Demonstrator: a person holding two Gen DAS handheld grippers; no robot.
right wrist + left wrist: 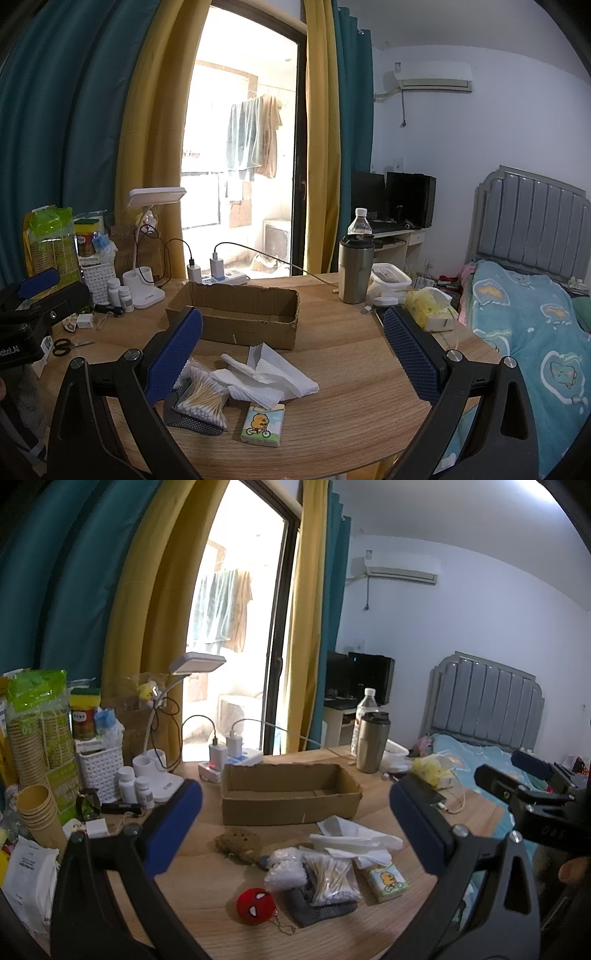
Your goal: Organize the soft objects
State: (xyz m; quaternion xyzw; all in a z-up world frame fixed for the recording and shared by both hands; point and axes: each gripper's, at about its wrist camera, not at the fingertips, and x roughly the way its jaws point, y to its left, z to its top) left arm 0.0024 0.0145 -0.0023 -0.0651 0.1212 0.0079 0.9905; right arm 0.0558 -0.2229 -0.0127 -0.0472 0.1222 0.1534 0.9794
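Ahead of both wide-open claws, the open brown cardboard box (pixel 236 314) is sitting unobstructed from above. Crumpled white paper tissues (pixel 269 376) are lying between claws and box; bare wooden worktop (pixel 351 354) is stretching right.

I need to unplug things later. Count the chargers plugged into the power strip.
2: a white charger at the power strip's left end and another just right of it, each with a cable. Others may be hidden.

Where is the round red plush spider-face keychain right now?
In the left wrist view, the round red plush keychain lies on the wooden table near its front edge, just left of the grey mesh pouch under the cotton swabs.
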